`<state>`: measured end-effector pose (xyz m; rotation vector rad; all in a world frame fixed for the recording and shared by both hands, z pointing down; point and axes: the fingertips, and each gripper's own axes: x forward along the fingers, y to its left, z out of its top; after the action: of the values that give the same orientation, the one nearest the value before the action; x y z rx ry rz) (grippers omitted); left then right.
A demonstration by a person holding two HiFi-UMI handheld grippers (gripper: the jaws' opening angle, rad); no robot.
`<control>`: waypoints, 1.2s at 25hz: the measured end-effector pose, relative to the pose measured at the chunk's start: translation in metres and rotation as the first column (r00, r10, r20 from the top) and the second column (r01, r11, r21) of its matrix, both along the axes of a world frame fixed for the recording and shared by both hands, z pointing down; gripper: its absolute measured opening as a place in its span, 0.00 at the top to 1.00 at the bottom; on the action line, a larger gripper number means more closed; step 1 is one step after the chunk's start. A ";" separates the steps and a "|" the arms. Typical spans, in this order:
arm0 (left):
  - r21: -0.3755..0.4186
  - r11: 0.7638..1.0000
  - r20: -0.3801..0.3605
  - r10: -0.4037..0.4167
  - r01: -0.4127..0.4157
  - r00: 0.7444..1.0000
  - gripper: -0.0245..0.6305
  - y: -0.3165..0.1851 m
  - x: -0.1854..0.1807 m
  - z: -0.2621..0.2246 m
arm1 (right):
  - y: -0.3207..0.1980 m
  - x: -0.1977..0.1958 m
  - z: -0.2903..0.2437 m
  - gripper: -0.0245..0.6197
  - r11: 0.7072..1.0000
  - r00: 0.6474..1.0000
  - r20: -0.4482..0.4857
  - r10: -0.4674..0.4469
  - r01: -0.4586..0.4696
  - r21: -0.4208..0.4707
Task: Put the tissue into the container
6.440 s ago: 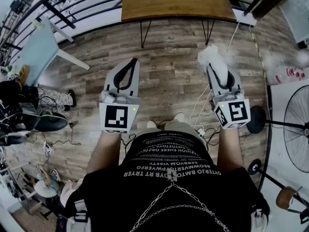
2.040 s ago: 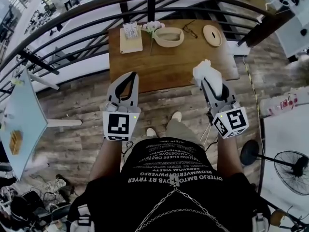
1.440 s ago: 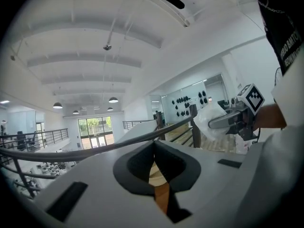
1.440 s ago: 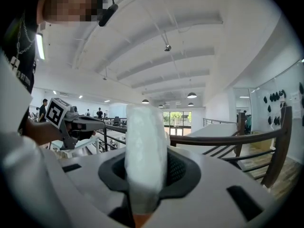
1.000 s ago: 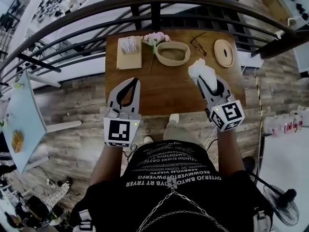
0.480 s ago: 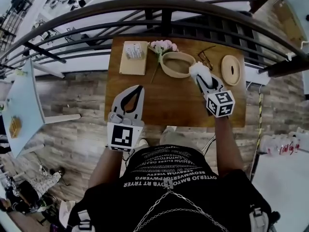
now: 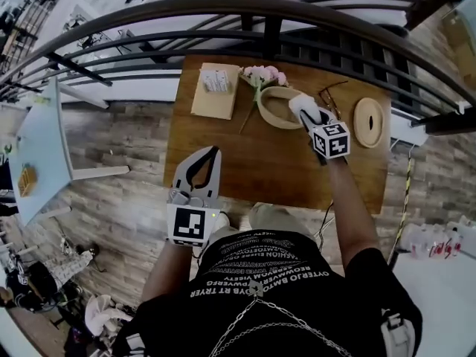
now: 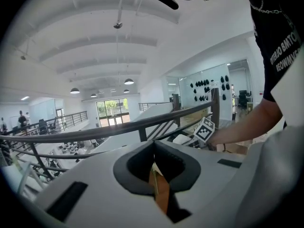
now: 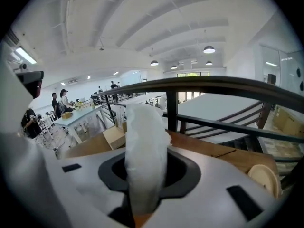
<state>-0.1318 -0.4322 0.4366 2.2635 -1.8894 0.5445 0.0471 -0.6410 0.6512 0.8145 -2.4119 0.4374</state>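
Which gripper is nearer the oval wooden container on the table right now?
Right. The right gripper, holding the white tissue, is at the oval light-wood container's right rim. The left gripper hangs back over the brown wooden table's near edge, well apart from it.

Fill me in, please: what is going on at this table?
A person standing at a wooden table holds tongs in each hand. The right tongs are clamped on a white tissue and reach over the near edge of the oval container at the back of the table. The tissue has not been let go yet. The left tongs are closed with nothing in them and hang over the table's front edge, away from the container.
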 end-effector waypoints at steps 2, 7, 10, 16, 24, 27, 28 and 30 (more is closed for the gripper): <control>-0.018 1.000 0.004 -0.025 0.026 1.000 0.93 0.004 -0.006 0.006 | -0.010 -0.012 0.027 0.78 0.999 0.999 -0.028 -0.019 0.017 -0.048; -0.058 0.995 0.009 -0.086 0.087 0.996 0.93 0.019 -0.020 0.018 | -0.016 -0.045 0.079 0.78 0.987 0.986 -0.126 -0.110 0.094 -0.128; -0.080 0.990 0.016 -0.111 0.112 0.994 0.93 0.028 -0.026 0.024 | -0.015 -0.062 0.106 0.78 0.977 0.959 -0.220 -0.181 0.149 -0.154; -0.101 0.985 0.014 -0.139 0.140 0.990 0.93 0.049 -0.028 0.030 | -0.011 -0.068 0.138 0.78 0.941 0.860 -0.400 -0.316 0.229 -0.250; -0.056 0.996 0.011 -0.073 0.073 0.997 0.93 0.055 -0.024 0.011 | -0.012 -0.066 0.108 0.43 0.957 0.939 -0.244 -0.243 0.192 -0.216; -0.034 0.999 0.016 -0.040 0.041 0.999 0.93 0.057 -0.027 0.000 | -0.004 -0.047 0.070 0.42 0.982 0.966 -0.192 -0.171 0.151 -0.116; -0.026 0.999 0.017 -0.027 0.028 0.999 0.93 0.057 -0.027 -0.003 | 0.000 -0.040 0.058 0.42 0.987 0.972 -0.183 -0.148 0.134 -0.083; -0.003 1.000 0.011 0.002 -0.002 1.000 0.93 0.055 -0.025 -0.011 | 0.011 -0.026 0.028 0.42 0.995 0.983 -0.159 -0.095 0.093 -0.018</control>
<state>-0.1572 -0.3771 0.4259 2.2659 -1.8908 0.5609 0.0212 -0.6300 0.6796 0.6996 -2.2859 0.3345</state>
